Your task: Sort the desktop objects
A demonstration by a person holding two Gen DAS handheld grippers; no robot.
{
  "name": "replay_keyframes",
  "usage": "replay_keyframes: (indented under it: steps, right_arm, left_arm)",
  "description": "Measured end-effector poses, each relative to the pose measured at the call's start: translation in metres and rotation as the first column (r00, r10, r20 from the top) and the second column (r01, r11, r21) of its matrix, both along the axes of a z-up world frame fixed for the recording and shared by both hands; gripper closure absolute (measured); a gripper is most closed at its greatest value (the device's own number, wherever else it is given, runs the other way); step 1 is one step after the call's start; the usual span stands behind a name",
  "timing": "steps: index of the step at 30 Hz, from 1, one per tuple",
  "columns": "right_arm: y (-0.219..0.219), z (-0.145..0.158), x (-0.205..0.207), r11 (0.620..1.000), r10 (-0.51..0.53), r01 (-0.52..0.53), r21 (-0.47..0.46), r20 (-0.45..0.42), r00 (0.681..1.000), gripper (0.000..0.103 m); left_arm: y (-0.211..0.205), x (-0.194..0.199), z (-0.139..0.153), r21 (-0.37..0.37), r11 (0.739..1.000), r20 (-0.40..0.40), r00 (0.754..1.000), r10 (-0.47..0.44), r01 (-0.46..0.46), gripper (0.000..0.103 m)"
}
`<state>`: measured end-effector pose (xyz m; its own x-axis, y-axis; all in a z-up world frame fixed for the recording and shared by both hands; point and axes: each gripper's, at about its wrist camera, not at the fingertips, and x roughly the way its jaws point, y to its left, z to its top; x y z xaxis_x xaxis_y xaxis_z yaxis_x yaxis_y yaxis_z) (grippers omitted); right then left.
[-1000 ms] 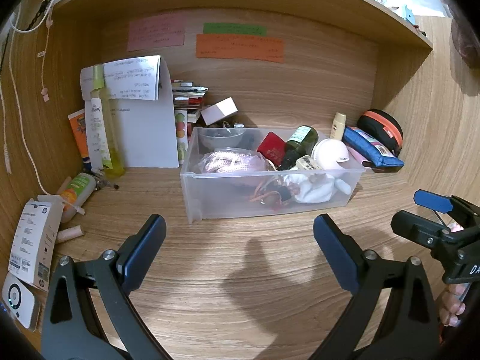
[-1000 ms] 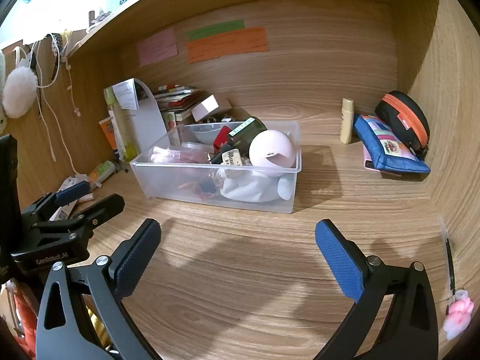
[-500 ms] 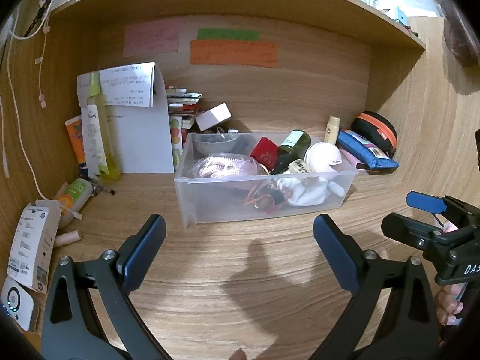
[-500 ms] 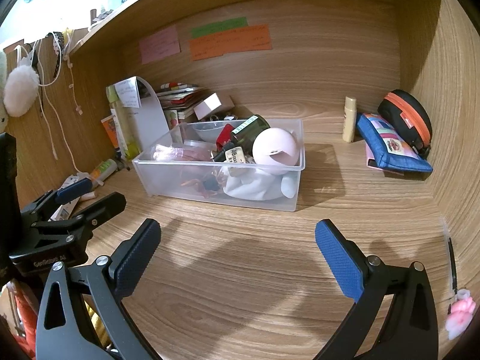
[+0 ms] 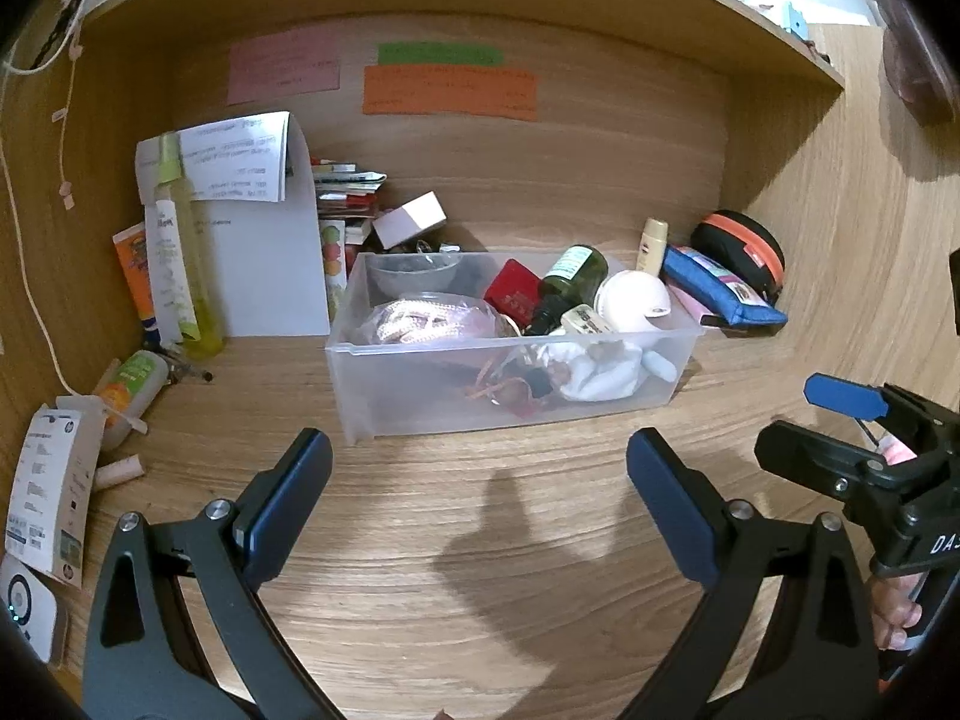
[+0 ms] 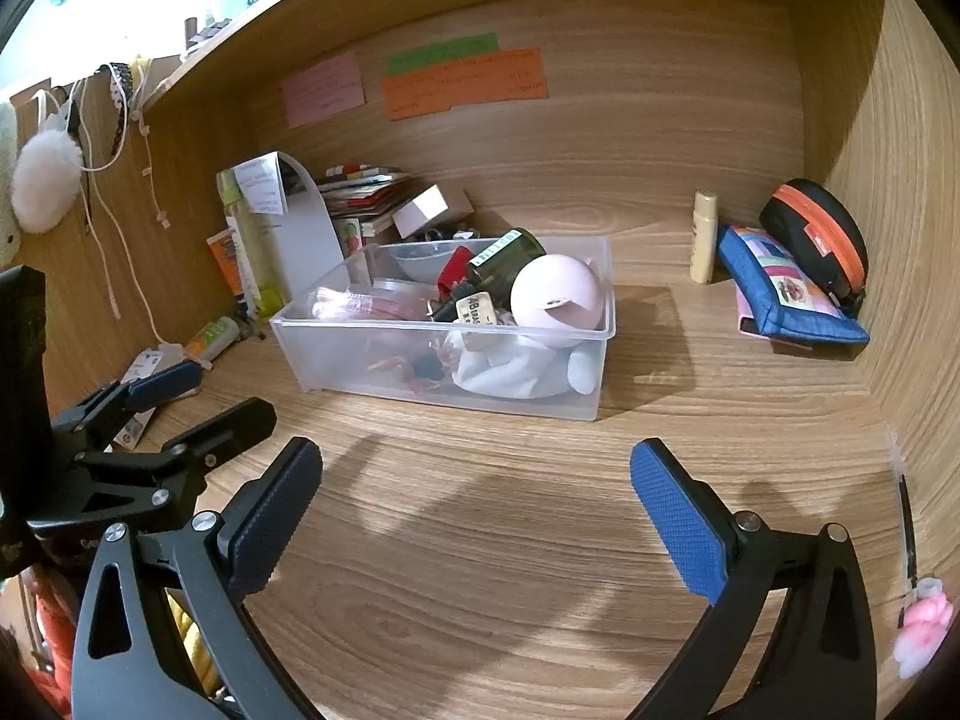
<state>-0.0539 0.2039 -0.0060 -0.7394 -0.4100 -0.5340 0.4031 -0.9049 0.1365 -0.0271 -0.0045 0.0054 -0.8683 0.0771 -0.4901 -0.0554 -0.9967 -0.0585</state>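
Both tools hovered over bare wood with their blue-padded fingers spread wide and nothing between them: the left gripper (image 5: 479, 468) and the right gripper (image 6: 475, 477). The clear plastic bin (image 5: 480, 384), crammed with a green bottle (image 5: 570, 276) and a pale round ball (image 6: 555, 294), sat at twelve o'clock from each, well apart from the fingertips. Open desk (image 6: 480, 570) ran between. Clutter hugged the edges: a yellow spray bottle (image 5: 180, 276) at ten o'clock, a blue pouch (image 6: 786, 294) at two o'clock against the right wall.
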Motion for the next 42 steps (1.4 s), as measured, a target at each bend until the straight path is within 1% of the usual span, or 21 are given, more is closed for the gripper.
replay_keyframes:
  steps: [4,17,20,25,29,33,38,42]
  right_arm:
    - [0.000,0.000,-0.001,1.000,0.003,-0.003,-0.007,0.003,1.000,0.000]
    - [-0.005,0.003,0.001,1.000,0.012,-0.012,0.005,-0.005,1.000,0.000]
    - [-0.006,0.004,0.001,1.000,0.015,-0.015,0.008,-0.009,1.000,0.000]
    - [-0.009,0.005,0.003,1.000,0.022,-0.022,0.013,-0.014,1.000,0.000]
    - [-0.011,0.004,0.004,0.999,0.029,-0.029,0.020,-0.016,0.999,0.000]
    - [-0.014,0.002,0.004,0.999,0.037,-0.036,0.023,-0.011,0.999,0.000]
    - [-0.015,0.001,0.003,0.999,0.043,-0.043,0.022,-0.006,0.999,0.000]
    - [-0.015,0.000,0.003,0.999,0.041,-0.041,0.019,-0.006,0.999,0.000]
  left_arm:
    - [-0.002,0.001,0.001,0.012,1.000,-0.005,1.000,0.002,-0.002,0.003]
    - [-0.006,0.004,0.004,0.012,1.000,-0.028,1.000,-0.004,0.004,0.003]
    - [-0.006,0.005,0.004,0.009,1.000,-0.036,0.999,0.001,-0.001,0.003]
    - [-0.009,0.007,0.005,0.023,1.000,-0.042,0.999,0.013,-0.012,0.003]
    - [-0.013,0.010,0.007,0.032,0.999,-0.066,0.997,0.032,-0.030,0.001]
    - [-0.012,0.012,0.008,0.024,0.999,-0.081,0.996,0.045,-0.044,0.001]
    - [-0.005,0.012,0.003,-0.008,0.999,-0.069,0.997,0.046,-0.047,0.001]
    - [0.000,0.010,0.000,-0.010,1.000,-0.054,0.998,0.017,-0.017,0.001]
